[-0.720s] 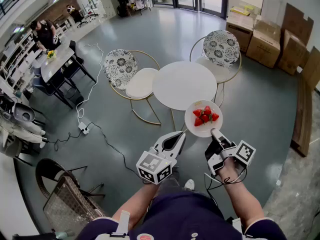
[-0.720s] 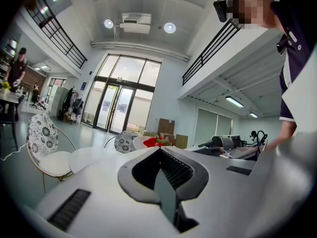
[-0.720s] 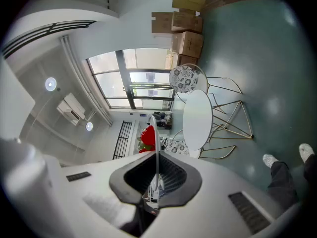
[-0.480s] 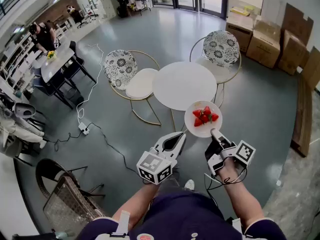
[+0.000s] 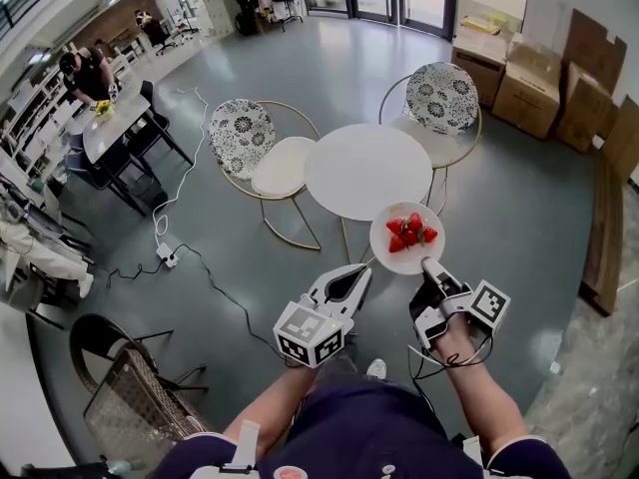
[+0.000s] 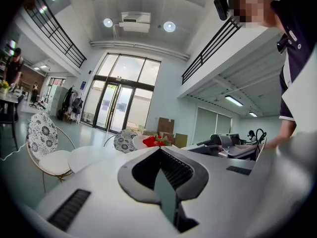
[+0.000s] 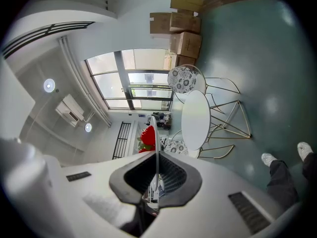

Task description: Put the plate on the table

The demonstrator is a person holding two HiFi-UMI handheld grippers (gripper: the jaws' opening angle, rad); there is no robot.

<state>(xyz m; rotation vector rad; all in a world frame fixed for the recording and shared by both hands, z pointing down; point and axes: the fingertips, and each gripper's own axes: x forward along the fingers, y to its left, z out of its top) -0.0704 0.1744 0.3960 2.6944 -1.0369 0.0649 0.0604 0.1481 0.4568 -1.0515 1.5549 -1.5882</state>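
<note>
So that no strawberries (image 5: 408,232) roll off, the plate (image 5: 384,240) is gripped level by the right hand-held gripper (image 5: 428,264) at the bench's (image 5: 349,168) 5 o'clock, the left hand-held gripper (image 5: 351,275) being closed and empty.

Strawberry-laden white plate (image 5: 398,260) in right tongs (image 5: 427,263)

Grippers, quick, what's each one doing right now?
Left gripper: shut, nothing between its jaws.
Right gripper: shut on the rim of the plate carrying strawberries.

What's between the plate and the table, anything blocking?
Nothing visible. The right gripper holds the plate with strawberries by the near edge of the table, whose top is bare.
</note>
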